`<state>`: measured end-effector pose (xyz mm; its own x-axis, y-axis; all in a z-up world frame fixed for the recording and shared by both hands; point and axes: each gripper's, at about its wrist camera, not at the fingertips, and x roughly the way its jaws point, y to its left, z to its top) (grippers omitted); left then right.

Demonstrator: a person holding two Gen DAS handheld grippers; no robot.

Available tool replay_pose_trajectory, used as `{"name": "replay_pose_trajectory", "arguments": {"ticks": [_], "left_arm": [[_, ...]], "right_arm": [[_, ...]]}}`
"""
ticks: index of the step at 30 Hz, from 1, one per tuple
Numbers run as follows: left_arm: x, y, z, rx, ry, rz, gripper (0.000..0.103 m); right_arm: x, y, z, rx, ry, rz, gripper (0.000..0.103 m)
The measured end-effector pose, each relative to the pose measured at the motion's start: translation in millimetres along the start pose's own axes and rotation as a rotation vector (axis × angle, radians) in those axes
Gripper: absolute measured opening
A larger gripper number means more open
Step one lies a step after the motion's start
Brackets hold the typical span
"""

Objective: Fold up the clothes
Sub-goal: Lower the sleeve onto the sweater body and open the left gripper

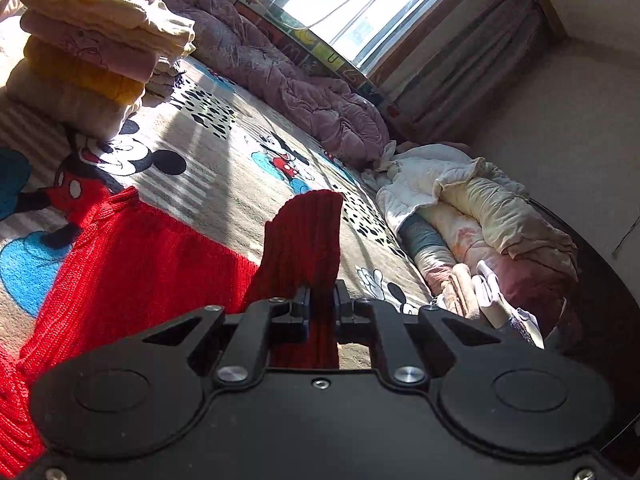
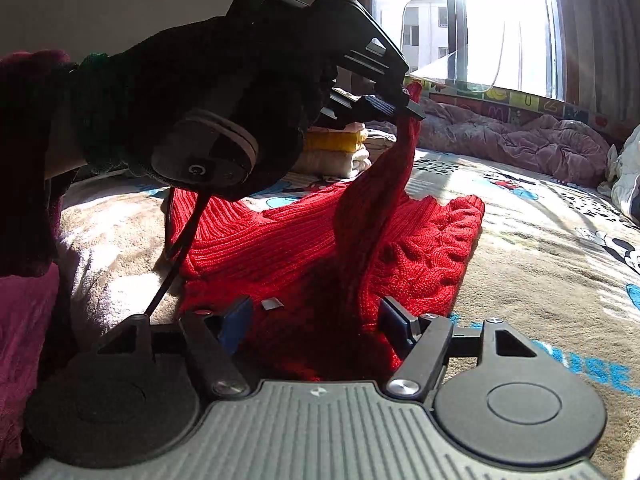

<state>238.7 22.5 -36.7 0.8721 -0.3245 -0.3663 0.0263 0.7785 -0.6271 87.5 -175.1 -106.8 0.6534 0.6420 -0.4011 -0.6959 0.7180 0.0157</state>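
Left wrist view: left tongs (image 1: 322,300) pressed together on a sleeve of the red ribbed knit sweater (image 1: 132,256). Sleeve cuff stands up past the fingertips toward 12 o'clock; the rest of the sleeve drops back between the fingers. Sweater body lies flat on the cartoon-mouse printed bed blanket (image 1: 224,168), spreading from centre out to 8 o'clock.

Stack of folded cream, pink and yellow clothes (image 1: 96,40) at 10 o'clock, well apart from the sweater. Crumpled mauve quilt (image 1: 288,80) runs along the window side, 12 to 1 o'clock. Heap of pale bedding (image 1: 480,216) at 3 o'clock.

Right wrist view: right tongs (image 2: 316,320) spread wide, low over the near edge of the sweater, nothing between the fingers. Sweater body's long axis runs roughly 9 to 3 o'clock across the blanket; cable-knit part lies toward 3 o'clock. Lifted sleeve rises from the body's middle as a narrow column, long axis near upright, leaning to 1 o'clock, top end caught in the left tongs, which are held by a black-gloved left hand (image 2: 224,92) at 10 o'clock. Folded stack sits behind the sleeve, partly hidden by the glove.
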Motion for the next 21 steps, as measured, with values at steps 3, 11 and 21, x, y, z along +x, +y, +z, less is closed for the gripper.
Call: {"name": "replay_pose_trajectory", "arguments": {"ticks": [3,11,21], "left_arm": [[25,0,-4,0.004,0.026,0.034,0.008],[63,3,-15,-0.008,0.059,0.121,0.008],[92,-8,-30,0.108,0.092,0.187,0.008]], "right_arm": [[0,-5,-2,0.045,0.005,0.030,0.069],[-6,-28,-2,0.184,-0.012,0.038,0.069],[-7,-26,-8,0.157,0.035,0.045,0.069]]}}
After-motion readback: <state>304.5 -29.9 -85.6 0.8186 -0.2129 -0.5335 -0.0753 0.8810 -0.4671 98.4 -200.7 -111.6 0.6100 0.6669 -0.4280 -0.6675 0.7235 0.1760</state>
